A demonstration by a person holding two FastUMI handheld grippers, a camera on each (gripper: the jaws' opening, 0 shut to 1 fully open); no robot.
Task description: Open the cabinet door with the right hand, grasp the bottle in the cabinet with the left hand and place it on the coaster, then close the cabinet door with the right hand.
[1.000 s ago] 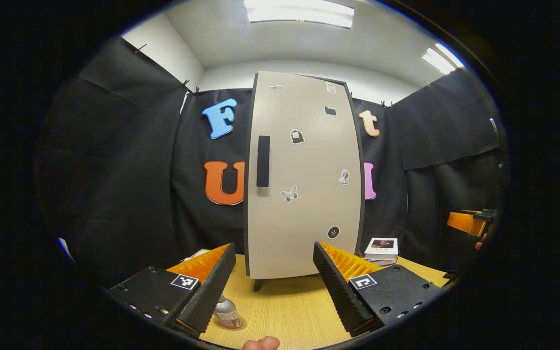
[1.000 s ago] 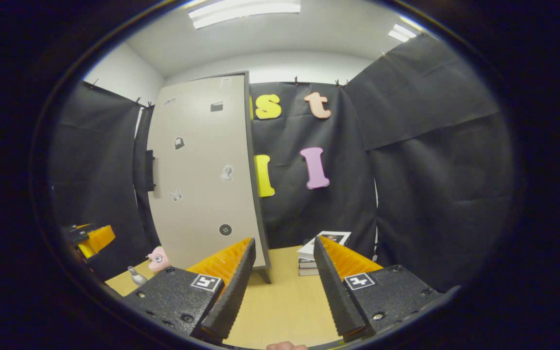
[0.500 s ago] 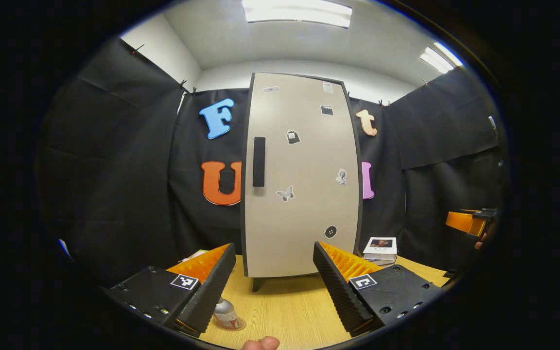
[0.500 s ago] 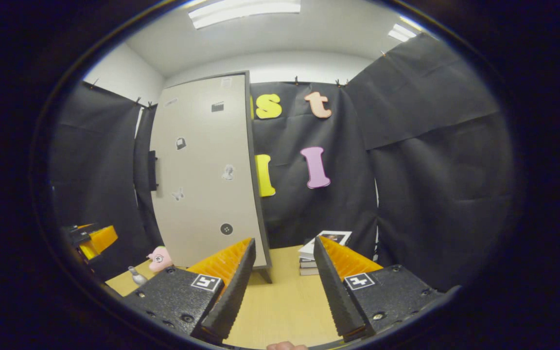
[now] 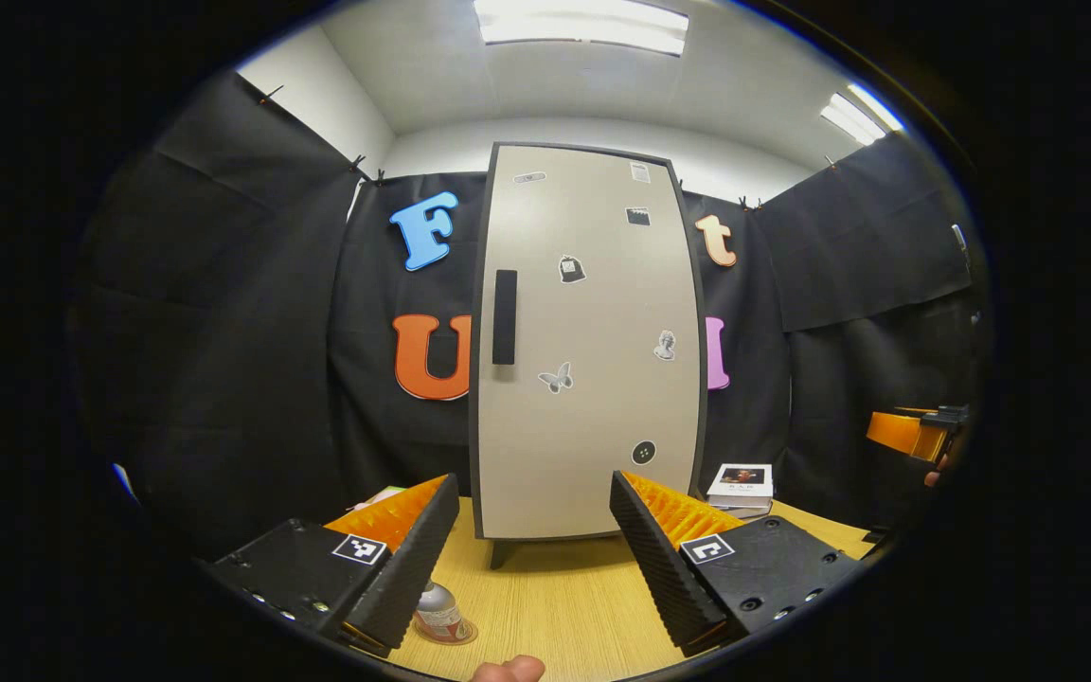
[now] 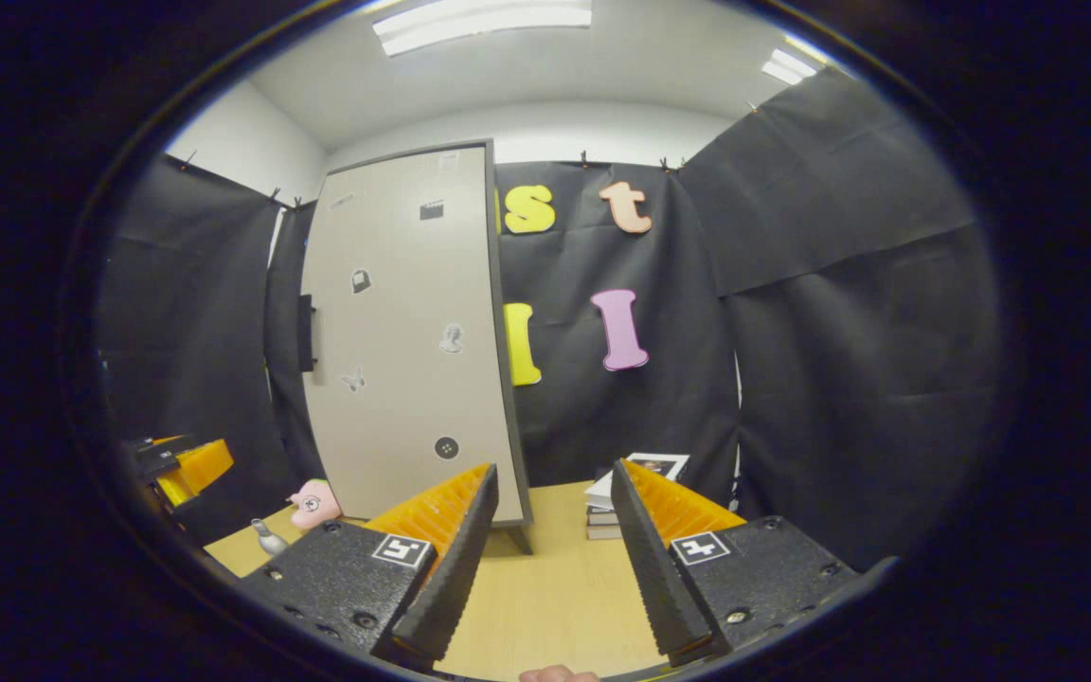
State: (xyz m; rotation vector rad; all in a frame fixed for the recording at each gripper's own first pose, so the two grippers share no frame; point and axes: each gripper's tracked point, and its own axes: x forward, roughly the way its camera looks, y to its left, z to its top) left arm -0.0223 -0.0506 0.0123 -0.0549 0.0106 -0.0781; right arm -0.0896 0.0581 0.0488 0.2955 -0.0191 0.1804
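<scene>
- Wood-grain table lies under both grippers; my left gripper has its jaws wide apart and holds nothing, level and facing the cabinet door.
- Just below its left finger, the bottle stands on the coaster, so I judge the placing done.
- My right gripper also gapes wide with nothing in it, level above the table, aimed past the door's right edge.
- Farther off, the cabinet door looks flush with its frame, the dark handle untouched.
- I judge the closing step finished or nearly so; next I need only check the door is seated.
- Books sit beyond, near the booth wall.
</scene>
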